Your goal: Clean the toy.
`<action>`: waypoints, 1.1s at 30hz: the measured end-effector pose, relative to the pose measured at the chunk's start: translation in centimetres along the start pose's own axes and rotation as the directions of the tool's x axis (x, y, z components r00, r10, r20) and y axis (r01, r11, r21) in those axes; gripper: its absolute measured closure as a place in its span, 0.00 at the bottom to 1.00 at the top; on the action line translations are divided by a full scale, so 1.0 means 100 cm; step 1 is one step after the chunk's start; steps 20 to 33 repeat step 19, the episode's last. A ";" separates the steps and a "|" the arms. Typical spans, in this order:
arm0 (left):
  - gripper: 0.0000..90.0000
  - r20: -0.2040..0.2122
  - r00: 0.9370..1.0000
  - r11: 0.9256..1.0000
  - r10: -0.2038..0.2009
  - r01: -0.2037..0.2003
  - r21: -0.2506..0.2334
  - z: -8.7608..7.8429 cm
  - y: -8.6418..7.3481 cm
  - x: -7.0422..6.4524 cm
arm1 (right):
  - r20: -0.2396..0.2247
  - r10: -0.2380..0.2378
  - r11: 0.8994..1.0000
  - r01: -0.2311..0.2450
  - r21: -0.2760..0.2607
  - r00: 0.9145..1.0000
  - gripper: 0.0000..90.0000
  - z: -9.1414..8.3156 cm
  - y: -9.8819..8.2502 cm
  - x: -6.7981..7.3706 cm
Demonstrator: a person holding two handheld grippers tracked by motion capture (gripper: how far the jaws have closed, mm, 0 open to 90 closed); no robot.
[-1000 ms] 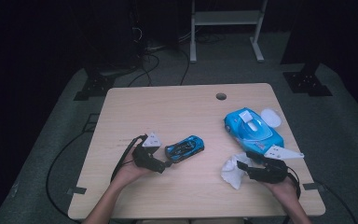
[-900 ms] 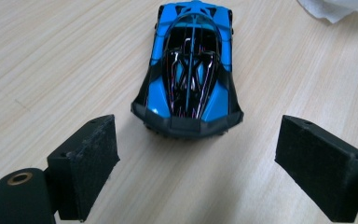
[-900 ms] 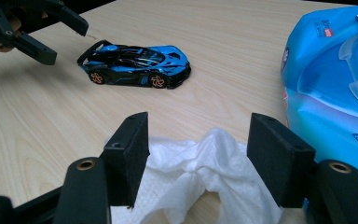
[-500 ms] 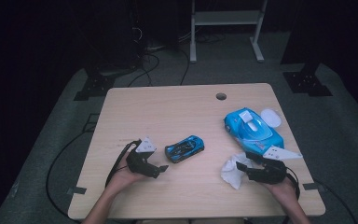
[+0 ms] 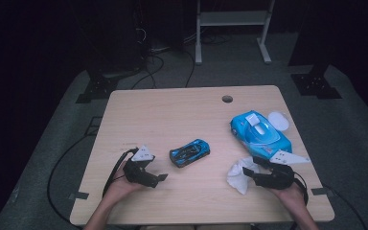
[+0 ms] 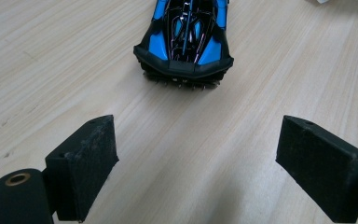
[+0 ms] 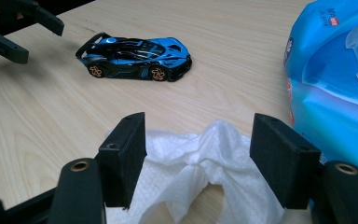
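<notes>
A small blue and black toy car (image 5: 189, 152) (image 6: 185, 35) (image 7: 135, 58) stands on the wooden table (image 5: 172, 115) near its middle. My left gripper (image 5: 160, 178) (image 6: 198, 140) is open, a short way in front of the car's end, with only bare table between its jaws. My right gripper (image 5: 252, 168) (image 7: 200, 135) is open over a crumpled white wipe (image 5: 237, 176) (image 7: 191, 163), which lies loose between the pads. A blue wipes pack (image 5: 259, 134) (image 7: 335, 79) lies just beyond the right gripper.
A white lid-like piece (image 5: 280, 120) rests beside the pack at the right edge. A round cable hole (image 5: 227, 98) is at the table's far side. A metal stand (image 5: 232, 19) and cables (image 5: 158, 52) are on the floor behind.
My left gripper has drawn back from the toy car toward the table's front left, leaving a gap. The car, the wipe and my right gripper stay where they were.
</notes>
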State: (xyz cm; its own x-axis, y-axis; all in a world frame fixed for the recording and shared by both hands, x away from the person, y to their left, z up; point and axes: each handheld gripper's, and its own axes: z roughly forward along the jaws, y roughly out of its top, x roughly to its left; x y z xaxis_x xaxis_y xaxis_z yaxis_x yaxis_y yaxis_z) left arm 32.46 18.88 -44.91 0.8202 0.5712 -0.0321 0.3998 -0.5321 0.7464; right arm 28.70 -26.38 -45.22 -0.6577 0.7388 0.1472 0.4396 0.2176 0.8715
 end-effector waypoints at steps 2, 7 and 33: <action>0.13 0.001 1.000 1.000 0.005 -0.005 0.001 -0.003 -0.002 -0.001 | 0.000 0.003 1.000 -0.003 -0.002 1.000 0.38 0.000 -0.001 0.000; 0.12 -0.007 1.000 1.000 0.004 -0.004 -0.004 -0.007 -0.009 -0.005 | 0.002 0.009 1.000 -0.009 0.001 1.000 0.38 0.000 -0.003 -0.001; 0.10 -0.038 0.998 0.997 -0.057 0.055 -0.048 -0.011 -0.018 0.002 | -0.005 -0.010 1.000 0.010 0.016 1.000 0.35 0.004 -0.007 0.010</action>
